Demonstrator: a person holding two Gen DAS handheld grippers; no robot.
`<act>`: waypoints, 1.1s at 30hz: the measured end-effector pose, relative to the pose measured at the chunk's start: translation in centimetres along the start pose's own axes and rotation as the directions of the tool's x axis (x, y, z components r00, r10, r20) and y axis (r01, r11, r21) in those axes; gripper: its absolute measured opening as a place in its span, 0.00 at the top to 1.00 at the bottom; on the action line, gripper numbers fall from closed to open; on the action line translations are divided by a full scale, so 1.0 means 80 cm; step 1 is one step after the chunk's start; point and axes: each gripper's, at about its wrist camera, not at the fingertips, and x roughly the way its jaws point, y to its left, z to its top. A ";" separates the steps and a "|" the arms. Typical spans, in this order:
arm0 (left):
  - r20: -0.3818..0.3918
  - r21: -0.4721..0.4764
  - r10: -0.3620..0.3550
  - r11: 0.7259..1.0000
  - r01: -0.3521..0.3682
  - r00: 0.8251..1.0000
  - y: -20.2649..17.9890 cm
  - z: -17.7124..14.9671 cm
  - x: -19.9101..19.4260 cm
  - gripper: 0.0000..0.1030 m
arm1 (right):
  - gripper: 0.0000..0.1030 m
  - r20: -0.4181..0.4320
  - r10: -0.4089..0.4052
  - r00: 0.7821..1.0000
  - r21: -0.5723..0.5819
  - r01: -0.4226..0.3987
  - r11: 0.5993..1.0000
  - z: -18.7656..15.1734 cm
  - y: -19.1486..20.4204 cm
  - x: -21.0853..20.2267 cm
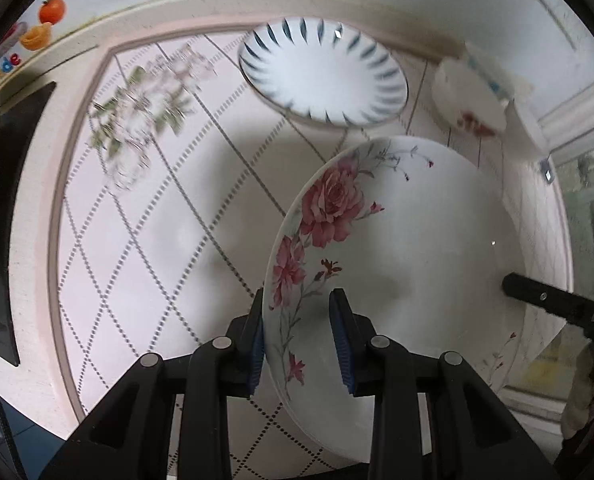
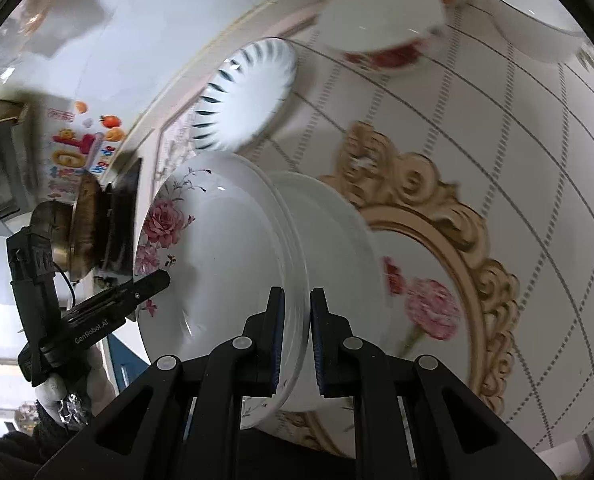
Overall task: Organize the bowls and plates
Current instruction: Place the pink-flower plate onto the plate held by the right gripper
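Observation:
A white plate with pink roses (image 1: 397,248) is held tilted on edge above the table. My left gripper (image 1: 301,340) has its jaws around the plate's rim, with a gap on the right side. My right gripper (image 2: 297,336) is shut on the opposite rim of the same plate (image 2: 217,248); its finger (image 1: 537,296) also shows in the left wrist view, and the left gripper's fingertip (image 2: 153,282) shows in the right wrist view. A blue-striped white plate (image 1: 325,72) lies farther back. Another rose plate (image 2: 417,292) lies under the held one.
The table (image 1: 145,240) has a pink grid-pattern cloth. A rose-trimmed white bowl (image 2: 381,24) and a plain white bowl (image 2: 533,16) stand at the back. A snack packet (image 2: 77,148) and a dark object (image 1: 1,208) sit by the table's edge.

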 end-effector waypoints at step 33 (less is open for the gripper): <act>-0.058 0.056 0.138 0.989 -0.135 0.989 -0.029 -0.011 0.053 0.74 | 0.85 -0.084 -0.103 0.991 -0.052 0.099 0.994 -0.003 -0.004 0.035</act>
